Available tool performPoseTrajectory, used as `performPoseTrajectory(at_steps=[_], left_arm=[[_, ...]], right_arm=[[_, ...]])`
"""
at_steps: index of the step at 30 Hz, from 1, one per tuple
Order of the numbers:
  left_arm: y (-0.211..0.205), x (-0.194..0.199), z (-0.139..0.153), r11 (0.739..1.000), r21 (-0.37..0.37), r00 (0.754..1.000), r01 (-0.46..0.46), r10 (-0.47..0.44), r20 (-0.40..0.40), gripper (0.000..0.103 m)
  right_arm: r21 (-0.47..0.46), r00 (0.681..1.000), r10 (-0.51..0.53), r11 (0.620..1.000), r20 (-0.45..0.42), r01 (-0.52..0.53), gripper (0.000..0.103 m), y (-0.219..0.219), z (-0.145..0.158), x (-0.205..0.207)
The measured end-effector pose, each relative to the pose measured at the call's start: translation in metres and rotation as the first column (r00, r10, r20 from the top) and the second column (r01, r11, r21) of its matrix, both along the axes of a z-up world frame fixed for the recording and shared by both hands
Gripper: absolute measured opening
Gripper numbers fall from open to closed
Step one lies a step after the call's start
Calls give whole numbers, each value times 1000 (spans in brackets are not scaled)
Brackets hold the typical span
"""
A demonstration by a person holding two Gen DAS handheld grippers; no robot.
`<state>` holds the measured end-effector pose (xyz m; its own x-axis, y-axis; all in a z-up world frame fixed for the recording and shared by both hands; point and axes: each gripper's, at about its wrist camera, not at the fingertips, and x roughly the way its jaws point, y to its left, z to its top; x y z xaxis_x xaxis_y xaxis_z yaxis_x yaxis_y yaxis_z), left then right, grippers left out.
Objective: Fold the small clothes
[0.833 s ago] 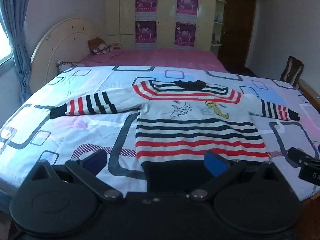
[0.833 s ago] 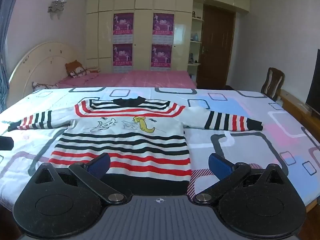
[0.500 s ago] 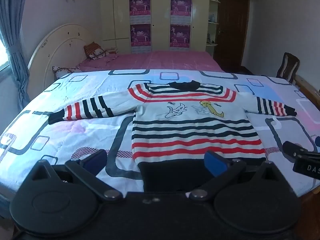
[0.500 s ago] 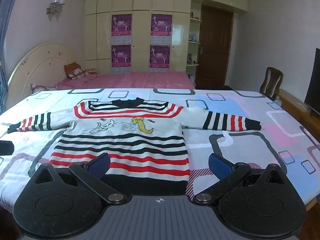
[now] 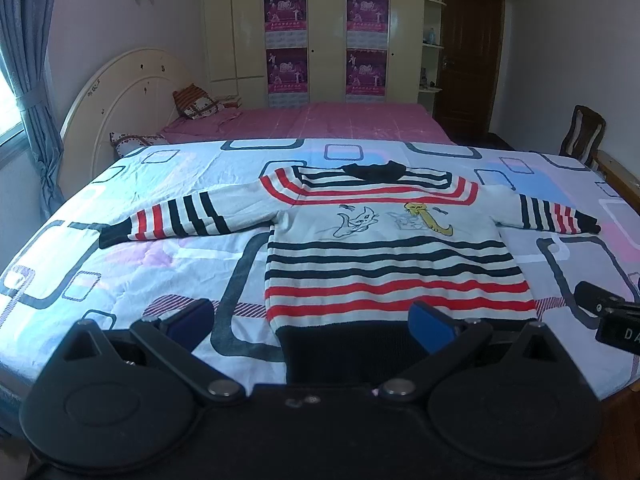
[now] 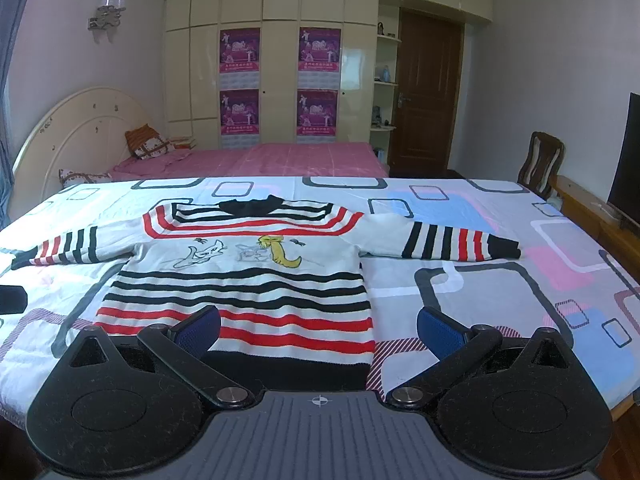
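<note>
Left gripper: spread wide, nothing between the blue pads, hovering over the near edge of the bed, just short of the sweater's dark hem. Left pad over bare bedspread beside the hem's left corner, right pad over the hem itself. Contact with fabric: cannot tell.

Right gripper: same, fully spread, empty. Left pad over the lower red stripes, right pad off the garment over bedspread past the hem's right corner. Tip of it visible at the right edge of the left wrist view as a black block with white lettering, apart from the sweater.

Striped sweater: flat on the bedspread, front up, collar at the far end, hem nearest the cameras. Both sleeves out sideways, unfolded; left sleeve angled slightly toward the near side, right sleeve roughly straight, dark cuffs at the ends. Red and dark stripes on white, cartoon cat print across the chest.

Bedspread: pale, rounded-rectangle pattern in grey, pink, blue. Mildly creased on the left.

Beyond: pink sheet at the head end, cushions by a cream headboard. Wardrobe with four purple posters, brown door, wooden chair to the right, curtain at far left.
</note>
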<state>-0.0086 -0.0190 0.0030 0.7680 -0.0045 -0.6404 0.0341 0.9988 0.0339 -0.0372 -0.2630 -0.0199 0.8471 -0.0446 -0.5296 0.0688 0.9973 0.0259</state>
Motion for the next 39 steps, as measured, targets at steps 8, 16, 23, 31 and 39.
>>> performPoseTrajectory(at_steps=[8, 16, 23, 31, 39], left_arm=[[-3, 5, -5, 1000, 4, 1000, -15, 15, 0, 103], [-3, 8, -6, 1000, 4, 1000, -17, 17, 3, 103], [-3, 11, -6, 1000, 1, 1000, -17, 17, 0, 103], [-3, 21, -7, 1000, 1, 1000, -20, 20, -4, 103], [-4, 40, -14, 1000, 6, 1000, -27, 27, -10, 103]], right_arm=[[1, 1000, -1, 1000, -3, 1, 103, -3, -1, 3], [-3, 1000, -2, 1000, -5, 2, 103, -6, 0, 11], [-6, 1000, -6, 1000, -9, 6, 103, -8, -1, 16], [-11, 1000, -17, 1000, -14, 17, 103, -10, -6, 30], [-14, 999, -29, 999, -14, 29, 103, -18, -11, 44]])
